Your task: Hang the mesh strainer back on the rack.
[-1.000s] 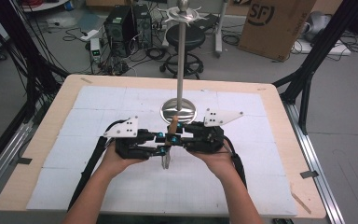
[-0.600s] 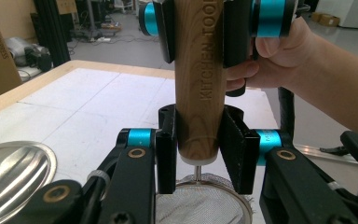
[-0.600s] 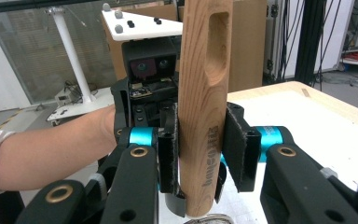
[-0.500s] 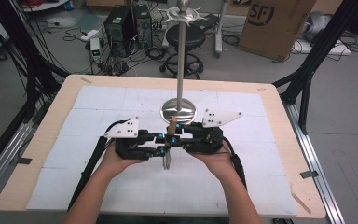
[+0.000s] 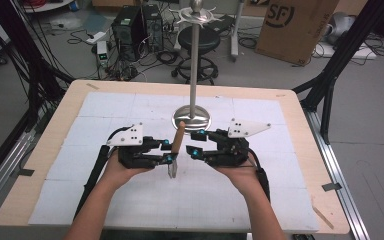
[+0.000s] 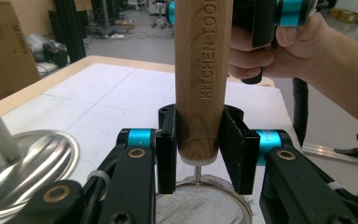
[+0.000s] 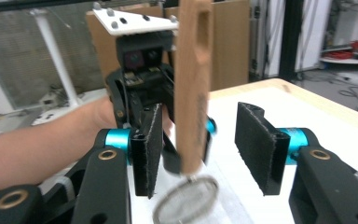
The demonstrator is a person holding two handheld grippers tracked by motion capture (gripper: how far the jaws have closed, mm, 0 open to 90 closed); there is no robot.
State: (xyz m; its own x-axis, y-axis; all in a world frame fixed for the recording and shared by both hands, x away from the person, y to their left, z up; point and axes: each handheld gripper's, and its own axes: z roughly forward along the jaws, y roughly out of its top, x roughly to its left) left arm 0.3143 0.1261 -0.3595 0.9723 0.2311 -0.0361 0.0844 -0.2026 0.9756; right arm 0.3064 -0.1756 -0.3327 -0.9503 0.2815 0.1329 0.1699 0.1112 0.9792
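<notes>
A small strainer with a wooden handle (image 5: 178, 136) stands nearly upright, its mesh head (image 5: 172, 171) low over the white mat. My left gripper (image 5: 169, 151) is shut on the strainer handle (image 6: 200, 84) near its lower end, with the mesh (image 6: 200, 203) just below the jaws. My right gripper (image 5: 192, 142) faces it from the right and is open. In the right gripper view the handle (image 7: 193, 88) rises between its spread pads (image 7: 257, 144), touching neither, and the mesh (image 7: 186, 198) hangs beneath.
A tall metal stand (image 5: 195, 65) with a round shiny base (image 5: 192, 119) rises just behind the grippers; the base (image 6: 23, 163) lies left of the left jaws. A white mat (image 5: 105, 110) covers the wooden table (image 5: 40, 145). Cables, a stool and a cardboard box lie beyond.
The strainer's mesh end has swung slightly to the left. Both hands and grippers stay in about the same places.
</notes>
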